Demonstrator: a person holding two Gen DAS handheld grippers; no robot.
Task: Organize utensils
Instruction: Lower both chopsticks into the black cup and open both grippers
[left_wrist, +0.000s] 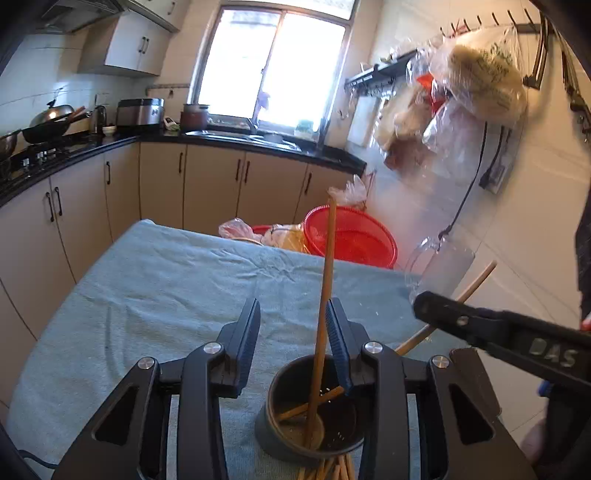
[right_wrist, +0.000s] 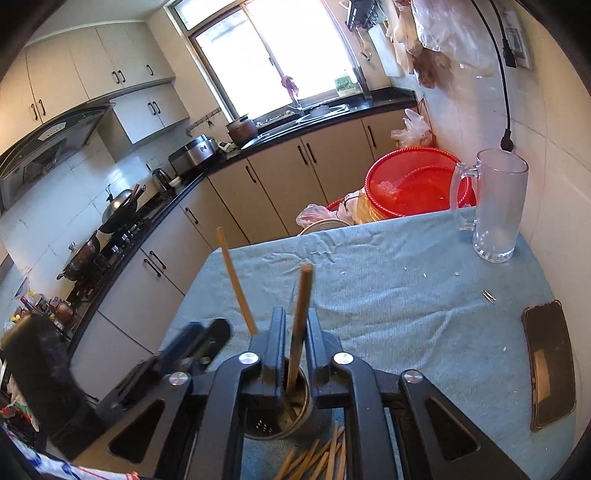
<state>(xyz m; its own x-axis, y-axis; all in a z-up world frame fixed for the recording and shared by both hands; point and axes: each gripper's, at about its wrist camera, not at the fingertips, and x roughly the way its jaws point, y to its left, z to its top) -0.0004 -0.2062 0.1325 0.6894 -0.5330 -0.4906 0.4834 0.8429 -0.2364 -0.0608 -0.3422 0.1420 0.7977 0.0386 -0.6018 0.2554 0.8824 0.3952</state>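
Note:
A dark round holder (left_wrist: 280, 435) stands on the blue-grey cloth just under both grippers. My left gripper (left_wrist: 293, 310) is open. A pale chopstick (left_wrist: 327, 258) stands upright in the holder between its fingers and leans by the right pad. In the right wrist view my right gripper (right_wrist: 295, 314) is open by a narrow gap, and a darker chopstick (right_wrist: 301, 295) stands loose in the holder (right_wrist: 266, 424) between its pads. The left gripper (right_wrist: 210, 332) and its pale chopstick (right_wrist: 236, 284) show to the left. Several loose chopsticks (right_wrist: 317, 461) lie in front of the holder.
A glass mug (right_wrist: 498, 206) stands at the table's far right corner, and a dark phone (right_wrist: 550, 365) lies at the right edge. A red basket (right_wrist: 413, 181) and plastic bags sit beyond the far edge. Kitchen counters with a stove run along the left.

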